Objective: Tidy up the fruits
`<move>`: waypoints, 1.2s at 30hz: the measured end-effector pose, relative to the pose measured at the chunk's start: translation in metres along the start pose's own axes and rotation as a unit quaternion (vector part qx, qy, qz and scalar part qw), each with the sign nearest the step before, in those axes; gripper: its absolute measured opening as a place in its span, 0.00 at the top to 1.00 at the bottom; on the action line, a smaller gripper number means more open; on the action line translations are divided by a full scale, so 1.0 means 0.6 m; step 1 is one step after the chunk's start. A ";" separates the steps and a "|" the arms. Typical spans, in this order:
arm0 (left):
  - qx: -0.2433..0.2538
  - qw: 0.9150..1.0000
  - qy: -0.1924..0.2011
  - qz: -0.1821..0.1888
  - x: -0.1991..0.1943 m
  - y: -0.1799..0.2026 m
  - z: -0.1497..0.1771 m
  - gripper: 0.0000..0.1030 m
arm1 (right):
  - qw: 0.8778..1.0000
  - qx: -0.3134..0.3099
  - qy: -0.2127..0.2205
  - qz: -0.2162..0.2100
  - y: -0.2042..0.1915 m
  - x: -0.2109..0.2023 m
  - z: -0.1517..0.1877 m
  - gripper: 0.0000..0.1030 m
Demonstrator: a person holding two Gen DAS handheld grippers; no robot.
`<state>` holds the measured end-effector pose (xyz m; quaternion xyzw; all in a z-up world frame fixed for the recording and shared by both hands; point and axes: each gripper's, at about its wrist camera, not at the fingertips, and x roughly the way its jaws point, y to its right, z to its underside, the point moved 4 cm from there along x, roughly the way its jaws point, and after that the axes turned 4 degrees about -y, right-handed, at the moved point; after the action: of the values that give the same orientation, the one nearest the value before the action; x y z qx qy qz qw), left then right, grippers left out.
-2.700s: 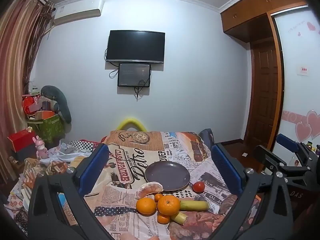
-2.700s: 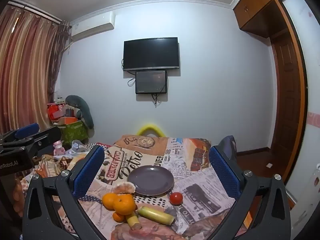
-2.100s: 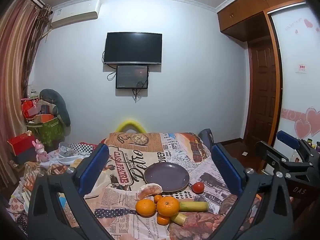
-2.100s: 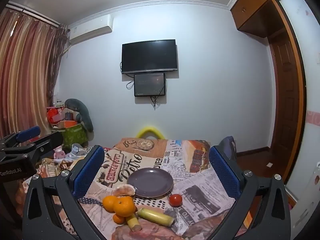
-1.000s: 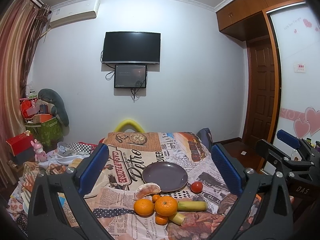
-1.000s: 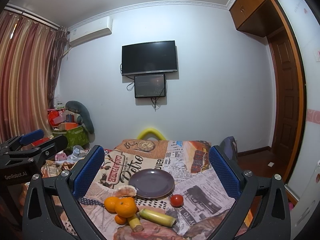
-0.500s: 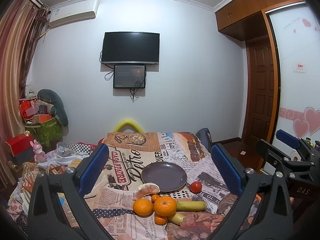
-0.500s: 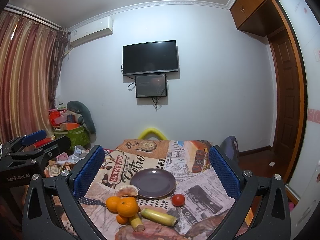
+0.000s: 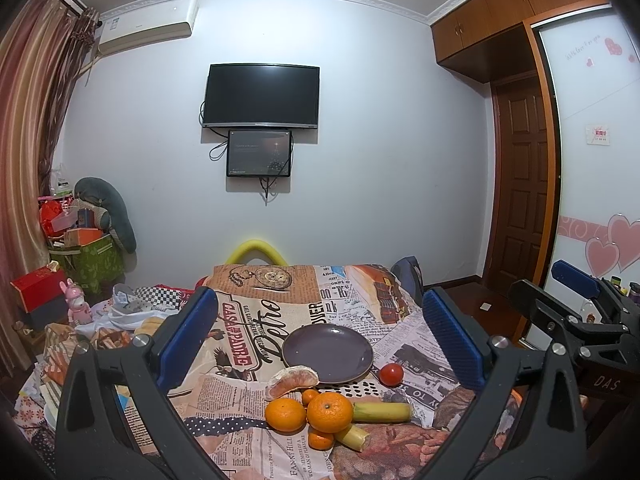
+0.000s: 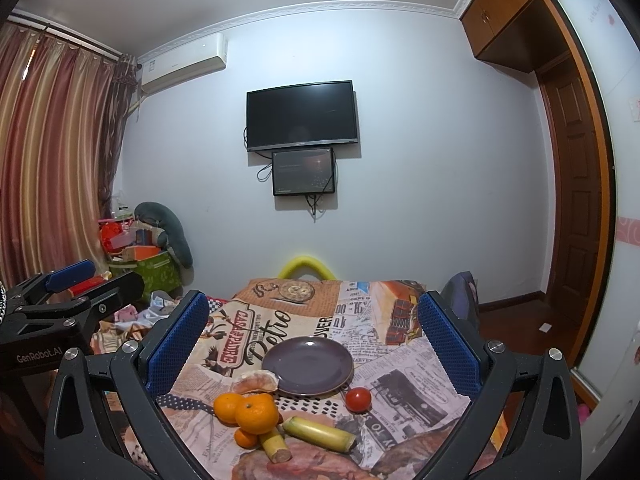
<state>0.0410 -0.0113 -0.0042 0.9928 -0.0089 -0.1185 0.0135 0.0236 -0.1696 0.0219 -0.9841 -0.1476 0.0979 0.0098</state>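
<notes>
Left gripper jaws wide apart, nothing held, frames the lower part of the left view; right gripper same, wide apart and holding nothing, bottom of the right view. Both sit above the near edge of the table, clear of all fruit

Fruit cluster at lower centre of both views: two big oranges side by side and touching, small oranges tucked against them, two banana pieces just right of them, one lying flat, one angled toward the camera. Peeled segment just behind the oranges, against the plate's near-left rim. Tomato alone, just off the plate's near-right rim

Plate at frame centre, bare, purple-grey

Far: TV on the wall at upper centre, curtain at left edge, door at right
</notes>
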 end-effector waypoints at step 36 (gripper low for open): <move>-0.001 0.972 -0.233 0.039 0.266 -0.015 0.183 0.14 | 0.982 0.001 -0.186 0.034 0.088 0.154 0.145 0.00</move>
<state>0.1702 -0.0083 -0.1485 0.9368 -0.0507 -0.3458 0.0170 0.1082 -0.1937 -0.0836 -0.9532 -0.1134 0.2795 -0.0198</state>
